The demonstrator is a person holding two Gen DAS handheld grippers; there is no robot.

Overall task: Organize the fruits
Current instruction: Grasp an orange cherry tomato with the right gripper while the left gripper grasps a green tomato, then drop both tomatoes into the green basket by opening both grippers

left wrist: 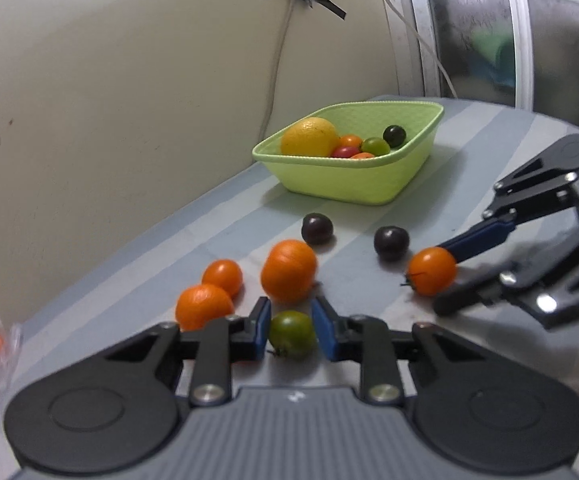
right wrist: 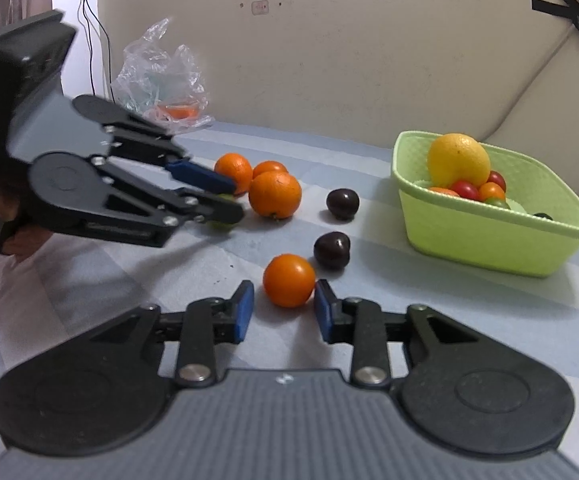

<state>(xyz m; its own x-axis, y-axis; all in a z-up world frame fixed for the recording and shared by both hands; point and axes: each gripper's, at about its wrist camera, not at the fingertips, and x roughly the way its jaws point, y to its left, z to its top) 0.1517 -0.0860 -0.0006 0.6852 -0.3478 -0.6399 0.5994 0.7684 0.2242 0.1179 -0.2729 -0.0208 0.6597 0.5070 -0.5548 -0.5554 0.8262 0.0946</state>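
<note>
My left gripper (left wrist: 291, 300) is shut on a small green tomato (left wrist: 292, 333), its blue pads pressing both sides; in the right wrist view that gripper (right wrist: 231, 198) hides most of the tomato. Right of it, an orange tomato (right wrist: 289, 280) lies on the striped cloth at the tips of my right gripper (right wrist: 284, 284). The right pad touches it, while a narrow gap shows at the left pad, so the jaws stand open. The green basket (right wrist: 489, 236) at the far right holds a yellow citrus (right wrist: 458, 160) and several small tomatoes.
Three oranges (left wrist: 289, 276) and two dark plums (left wrist: 317, 229) lie loose between the grippers and the basket (left wrist: 349, 184). A crumpled plastic bag (right wrist: 161, 76) with something orange inside sits far left by the wall. A person's hand (right wrist: 21, 240) holds the left gripper.
</note>
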